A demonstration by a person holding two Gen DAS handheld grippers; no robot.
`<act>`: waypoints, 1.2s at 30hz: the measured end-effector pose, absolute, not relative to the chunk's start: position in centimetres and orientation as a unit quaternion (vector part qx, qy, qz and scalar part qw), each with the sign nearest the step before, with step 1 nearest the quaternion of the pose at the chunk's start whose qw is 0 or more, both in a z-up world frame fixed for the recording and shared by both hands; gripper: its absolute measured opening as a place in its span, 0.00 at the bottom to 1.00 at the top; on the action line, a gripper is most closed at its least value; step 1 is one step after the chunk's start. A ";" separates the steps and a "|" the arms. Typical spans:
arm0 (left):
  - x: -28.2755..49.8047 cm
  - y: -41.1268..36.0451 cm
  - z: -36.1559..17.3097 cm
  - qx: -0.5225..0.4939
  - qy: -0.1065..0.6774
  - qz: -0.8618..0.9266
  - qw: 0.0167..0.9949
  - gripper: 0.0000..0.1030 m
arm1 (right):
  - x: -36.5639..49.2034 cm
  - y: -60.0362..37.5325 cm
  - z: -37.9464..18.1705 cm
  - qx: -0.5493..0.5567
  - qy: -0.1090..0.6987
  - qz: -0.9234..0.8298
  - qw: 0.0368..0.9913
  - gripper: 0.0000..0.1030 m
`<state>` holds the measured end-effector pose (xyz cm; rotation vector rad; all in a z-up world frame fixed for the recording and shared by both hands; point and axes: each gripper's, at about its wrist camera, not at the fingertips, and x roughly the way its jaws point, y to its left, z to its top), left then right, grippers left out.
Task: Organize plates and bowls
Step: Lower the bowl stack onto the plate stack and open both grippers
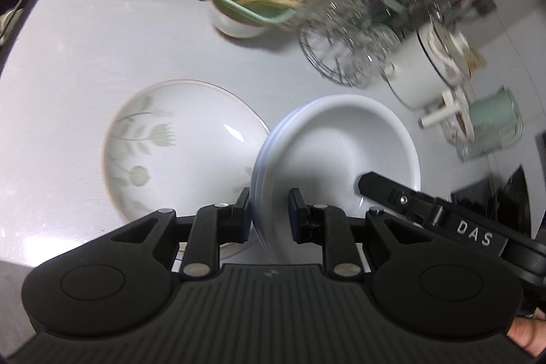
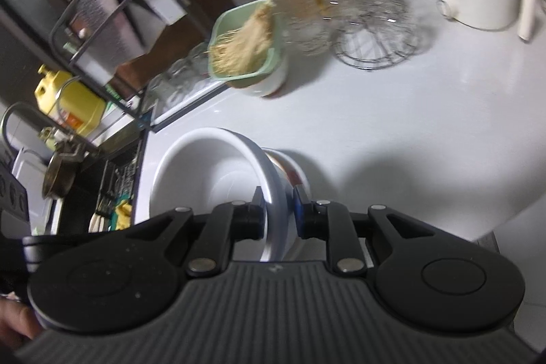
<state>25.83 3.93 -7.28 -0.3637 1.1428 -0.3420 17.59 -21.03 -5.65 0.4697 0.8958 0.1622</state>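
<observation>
Left wrist view shows the pale grey worktop (image 1: 85,63) carrying a wide, shallow white plate with a faint green leaf pattern and a thin brown rim (image 1: 177,152), lying flat toward the near left. Just right of it, and overlapping its right edge from above, hangs a stack of plain white ceramic bowls (image 1: 341,145), tilted with the mouth facing up and away. That stack sits between both tools, so the plate lies down and to the left of the carried load; the left hand is the nearer one to it.

Left tool (image 1: 269,210) is nearly closed, its pads clamped across the stacked rims on the near side. From the right wrist view, the right tool (image 2: 278,207) is likewise pinched tight on the opposite rim of the bowls (image 2: 211,173), which look smooth and glossy, several rims nested close. Beneath them a smaller bowl with a reddish-brown pattern (image 2: 290,169) peeks out, whether touching I cannot tell.
</observation>
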 end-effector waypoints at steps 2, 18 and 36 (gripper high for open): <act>25.7 5.1 -7.5 -0.186 0.533 -0.149 0.812 0.23 | 17.9 -20.2 -5.5 0.219 0.434 0.089 0.869 0.19; 29.4 8.3 -12.6 -0.182 0.549 -0.103 0.809 0.23 | 22.5 -15.2 -10.8 0.173 0.502 0.103 0.841 0.19; 30.3 8.3 -13.2 -0.147 0.554 -0.070 0.816 0.38 | 25.0 -15.1 -13.3 0.165 0.515 0.121 0.833 0.31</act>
